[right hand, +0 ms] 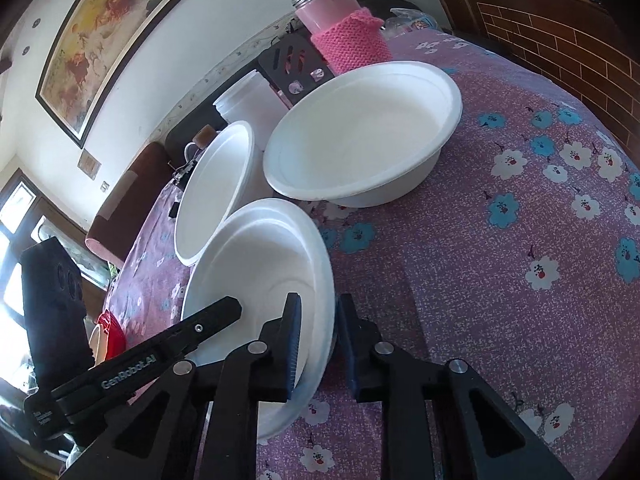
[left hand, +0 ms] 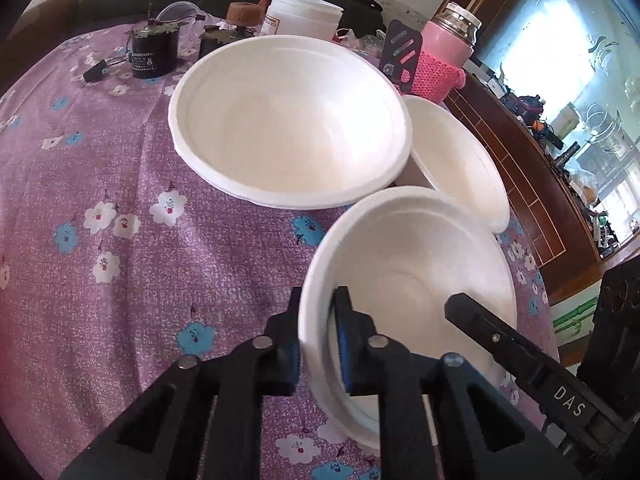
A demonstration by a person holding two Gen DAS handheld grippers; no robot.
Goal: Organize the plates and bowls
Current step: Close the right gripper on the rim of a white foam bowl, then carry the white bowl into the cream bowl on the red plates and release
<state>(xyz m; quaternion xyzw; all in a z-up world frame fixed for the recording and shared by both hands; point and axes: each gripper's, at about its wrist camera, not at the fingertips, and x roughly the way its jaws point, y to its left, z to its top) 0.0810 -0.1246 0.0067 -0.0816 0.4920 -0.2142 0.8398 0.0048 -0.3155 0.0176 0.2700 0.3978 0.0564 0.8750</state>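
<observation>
Both claws pinch one near bowl [left hand: 416,280]: from my left claw [left hand: 316,320] its thin rim could buckle or strike the big bowl [left hand: 288,120] and tilted bowl [left hand: 460,160] just ahead, while from my right claw [right hand: 320,332] open counter [right hand: 500,300] lies rightward.
</observation>
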